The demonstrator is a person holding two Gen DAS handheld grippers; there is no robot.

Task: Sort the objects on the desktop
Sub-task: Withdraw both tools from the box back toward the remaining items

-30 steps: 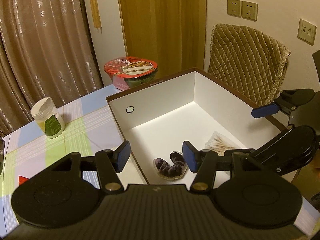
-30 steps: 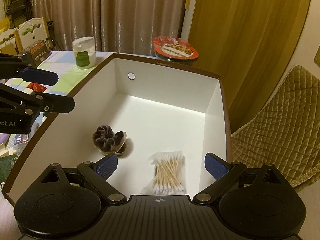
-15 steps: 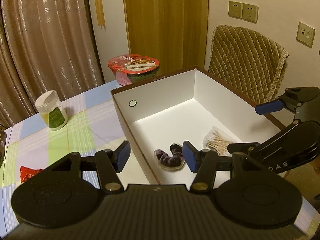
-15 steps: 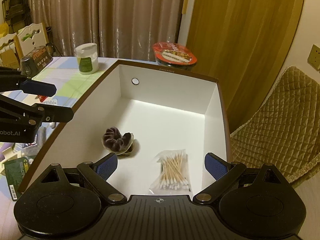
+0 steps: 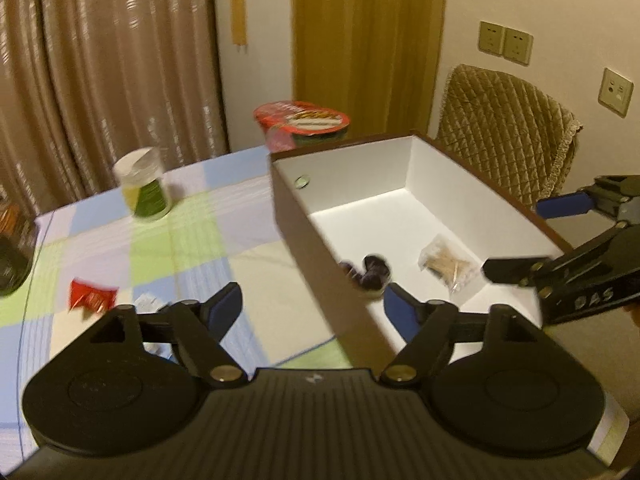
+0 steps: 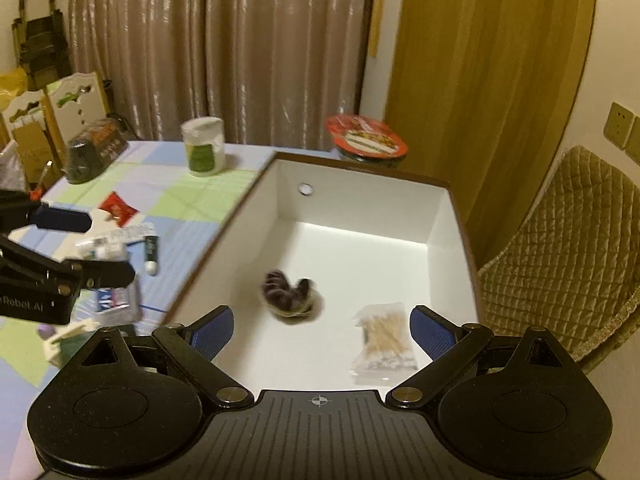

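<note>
Both grippers, left gripper [image 5: 312, 304] and right gripper [image 6: 320, 328], gape wide, empty. Scrunchie [image 6: 290, 294] is blurry; tube [image 6: 151, 250] only shows from the right wrist.

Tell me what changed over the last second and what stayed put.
Both grippers pulled back and up from the box: the left gripper swung left, out over the tablecloth, and the right gripper rose, bringing the table clutter into its view. Both stayed open and empty; nothing was grasped or released. The scrunchie and cotton swabs lie unmoved in the box.
</note>
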